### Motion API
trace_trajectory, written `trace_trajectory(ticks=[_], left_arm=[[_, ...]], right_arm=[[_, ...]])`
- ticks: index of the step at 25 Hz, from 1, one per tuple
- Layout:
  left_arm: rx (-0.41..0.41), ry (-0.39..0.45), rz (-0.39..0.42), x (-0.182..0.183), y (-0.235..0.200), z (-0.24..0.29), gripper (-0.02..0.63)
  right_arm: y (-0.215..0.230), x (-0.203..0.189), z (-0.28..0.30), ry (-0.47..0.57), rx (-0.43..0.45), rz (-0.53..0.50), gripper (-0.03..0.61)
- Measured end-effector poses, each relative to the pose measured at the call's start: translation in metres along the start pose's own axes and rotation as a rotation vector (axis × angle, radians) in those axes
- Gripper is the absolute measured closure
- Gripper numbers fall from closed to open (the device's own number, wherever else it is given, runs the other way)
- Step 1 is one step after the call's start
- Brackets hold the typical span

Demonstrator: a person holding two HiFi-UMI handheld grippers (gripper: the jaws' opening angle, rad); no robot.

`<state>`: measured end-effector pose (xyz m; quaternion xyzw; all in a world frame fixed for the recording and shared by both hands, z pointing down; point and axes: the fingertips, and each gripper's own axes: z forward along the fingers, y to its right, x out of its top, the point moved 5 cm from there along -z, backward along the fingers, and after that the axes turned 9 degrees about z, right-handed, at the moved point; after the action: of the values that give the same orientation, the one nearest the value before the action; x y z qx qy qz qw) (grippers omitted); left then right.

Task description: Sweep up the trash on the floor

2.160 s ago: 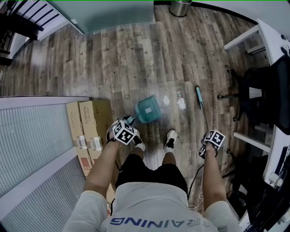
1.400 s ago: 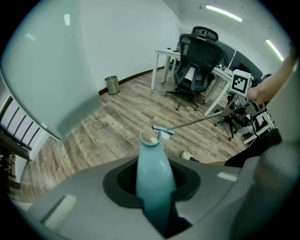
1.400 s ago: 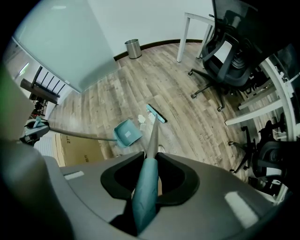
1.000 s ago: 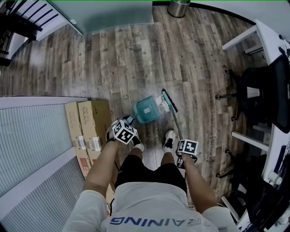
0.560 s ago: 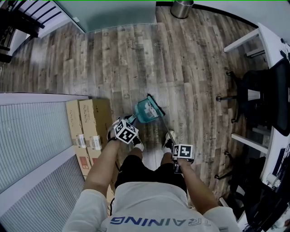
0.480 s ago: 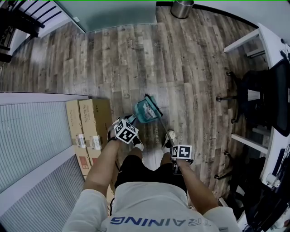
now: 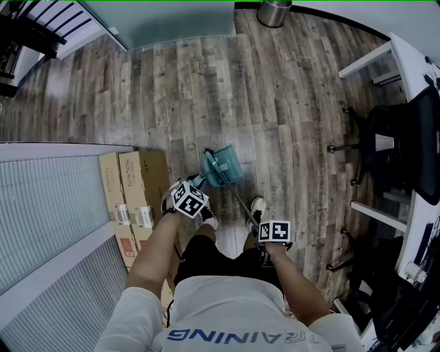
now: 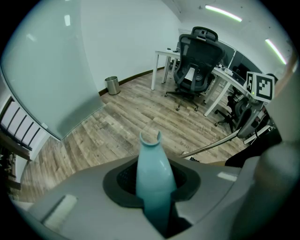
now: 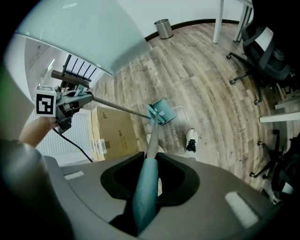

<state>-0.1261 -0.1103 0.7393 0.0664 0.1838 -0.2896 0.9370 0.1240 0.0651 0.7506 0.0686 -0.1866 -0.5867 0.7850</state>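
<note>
Left gripper (image 8: 153, 190) is clamped on the teal grip of the dustpan handle (image 8: 152, 164), whose looped end sticks out past the jaws. Right gripper (image 9: 146, 190) is likewise closed on the teal grip of the broom handle (image 9: 143, 199). A thin metal pole runs from that grip down to the broom head (image 9: 153, 115).

The dustpan (image 7: 225, 165) sits on the wooden floor (image 7: 275, 89), and the rest is placed from it. The broom head lies against the dustpan, on its side toward the cardboard boxes (image 7: 137, 192), which lie flat just to its left in the head view. The dustpan's own long pole rises from it back to the left gripper, just below it in that view. The person's shoes (image 7: 257, 210) stand near the dustpan on the person's side, with the right gripper's marker cube just beyond them. A metal bin (image 7: 273, 12) stands well away from the dustpan at the far wall, and a black office chair (image 7: 399, 144) is well off to its right, beside a white desk (image 7: 419, 62). Whether any trash lies inside the dustpan cannot be made out.
</note>
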Motion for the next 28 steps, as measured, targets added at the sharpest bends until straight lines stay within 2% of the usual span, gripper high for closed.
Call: trace_trajectory(ticks=[9,13,15,20,23,25,28], left_arm=[[0.0,0.0,0.002,-0.001,-0.001,0.001,0.523],[0.002,0.001,0.002,0.0,-0.001,0.0,0.523],[0.002,0.002,0.003,0.0,-0.001,0.0,0.523],[0.002,0.003,0.002,-0.002,-0.001,0.0,0.523],[0.002,0.005,0.0,-0.003,0.0,0.0,0.523],[0.003,0.005,0.0,-0.002,0.001,0.0,0.523],[0.002,0.005,0.001,-0.002,0.001,0.0,0.523]], right_arm=[[0.045,0.027,-0.038,0.08,0.018,0.096,0.471],[0.07,0.048,-0.054,0.159,-0.012,0.145,0.472],[0.08,0.06,-0.059,0.2,-0.054,0.147,0.471],[0.1,0.092,-0.053,0.295,-0.265,0.099,0.472],[0.101,0.098,-0.039,0.265,-0.382,0.034,0.472],[0.092,0.092,-0.032,0.228,-0.396,-0.023,0.472],[0.072,0.072,-0.024,0.191,-0.366,-0.091,0.472]])
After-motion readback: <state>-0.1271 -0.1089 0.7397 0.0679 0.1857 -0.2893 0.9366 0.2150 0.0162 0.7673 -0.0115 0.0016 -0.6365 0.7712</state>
